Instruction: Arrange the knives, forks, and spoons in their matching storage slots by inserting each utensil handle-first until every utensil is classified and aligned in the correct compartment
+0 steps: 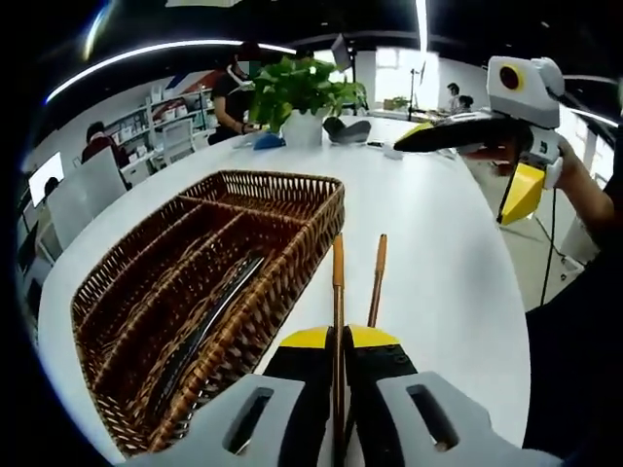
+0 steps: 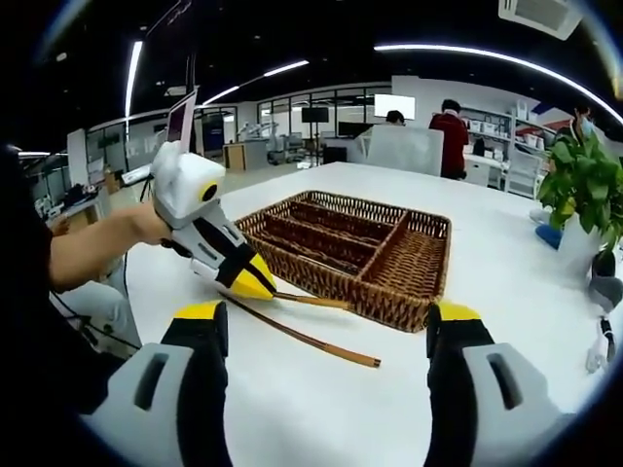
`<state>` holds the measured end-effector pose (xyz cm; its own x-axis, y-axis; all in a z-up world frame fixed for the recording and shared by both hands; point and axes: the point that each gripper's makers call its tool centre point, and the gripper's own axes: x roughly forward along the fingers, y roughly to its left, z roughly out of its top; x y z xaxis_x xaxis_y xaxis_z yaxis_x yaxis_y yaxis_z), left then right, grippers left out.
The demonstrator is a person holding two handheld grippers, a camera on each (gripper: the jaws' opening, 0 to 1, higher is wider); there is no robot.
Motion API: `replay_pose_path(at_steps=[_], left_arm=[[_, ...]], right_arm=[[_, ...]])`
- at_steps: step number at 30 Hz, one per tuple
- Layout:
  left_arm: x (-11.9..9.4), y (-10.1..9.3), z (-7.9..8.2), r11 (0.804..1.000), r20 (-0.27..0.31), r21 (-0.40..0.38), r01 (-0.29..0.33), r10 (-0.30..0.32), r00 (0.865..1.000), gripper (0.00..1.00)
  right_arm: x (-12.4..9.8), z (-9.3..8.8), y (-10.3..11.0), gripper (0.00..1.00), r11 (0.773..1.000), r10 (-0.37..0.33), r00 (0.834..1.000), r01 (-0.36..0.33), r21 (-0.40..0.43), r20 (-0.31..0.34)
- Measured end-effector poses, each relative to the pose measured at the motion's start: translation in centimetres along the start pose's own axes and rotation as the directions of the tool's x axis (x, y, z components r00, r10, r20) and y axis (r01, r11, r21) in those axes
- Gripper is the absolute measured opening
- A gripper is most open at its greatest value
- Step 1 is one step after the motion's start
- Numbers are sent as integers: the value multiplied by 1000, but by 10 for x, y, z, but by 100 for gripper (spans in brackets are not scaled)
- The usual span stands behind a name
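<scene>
Left tool (image 1: pixel 340 336) level, gripping utensil handle (image 1: pixel 338 282)

Both views face the wicker tray (image 1: pixel 292 209) closely, seemingly from opposite sides.

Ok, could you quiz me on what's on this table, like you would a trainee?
1. True or false: the right hand-held gripper is clamping a utensil.
2. What stands on the white table beyond the wicker basket? A potted plant, B kettle, C lamp.
3. What does the left hand-held gripper grip?
Key: 1 false, its jaws stand wide open and empty. 2 A, the potted plant. 3 a thin wooden handle.
</scene>
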<state>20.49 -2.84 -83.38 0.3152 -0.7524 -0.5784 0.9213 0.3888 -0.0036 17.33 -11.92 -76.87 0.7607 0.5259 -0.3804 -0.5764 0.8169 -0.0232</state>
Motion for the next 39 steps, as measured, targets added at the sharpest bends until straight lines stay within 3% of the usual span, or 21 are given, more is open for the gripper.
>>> replay_pose_path(at_steps=[7, 8, 10, 11, 17, 22, 26, 28, 39], left_arm=[[-19, -6, 33, 999, 150, -52, -9, 16, 989, 3], [-25, -7, 42, 998, 194, -69, -12, 25, 981, 3], [-31, -9, 48, 997, 215, -71, -20, 35, 976, 3], [-36, -9, 55, 996, 247, -78, -39, 57, 967, 3], [-52, -13, 69, 991, 310, -102, -83, 110, 944, 4], [-62, -22, 81, 987, 383, -141, -78, 127, 915, 4], [-64, -25, 83, 986, 396, -143, -82, 133, 909, 4], [-69, -30, 87, 987, 415, -141, -79, 131, 900, 4], [-67, -41, 91, 991, 429, -113, -66, 109, 897, 4]], right_arm=[[5, 11, 7, 77, 999, 22, 999, -24, 42, 49], [6, 15, 9, 75, 998, 26, 998, -30, 63, 64], [7, 20, 12, 72, 996, 33, 995, -40, 77, 89], [7, 23, 14, 70, 996, 40, 994, -48, 81, 101], [9, 40, 25, 55, 987, 65, 981, -91, 133, 184], [11, 52, 36, 43, 971, 106, 964, -153, 186, 242], [11, 57, 40, 31, 963, 118, 956, -176, 204, 267], [12, 63, 45, 29, 944, 141, 943, -220, 246, 302], [16, 63, 52, 13, 901, 186, 925, -295, 319, 332]])
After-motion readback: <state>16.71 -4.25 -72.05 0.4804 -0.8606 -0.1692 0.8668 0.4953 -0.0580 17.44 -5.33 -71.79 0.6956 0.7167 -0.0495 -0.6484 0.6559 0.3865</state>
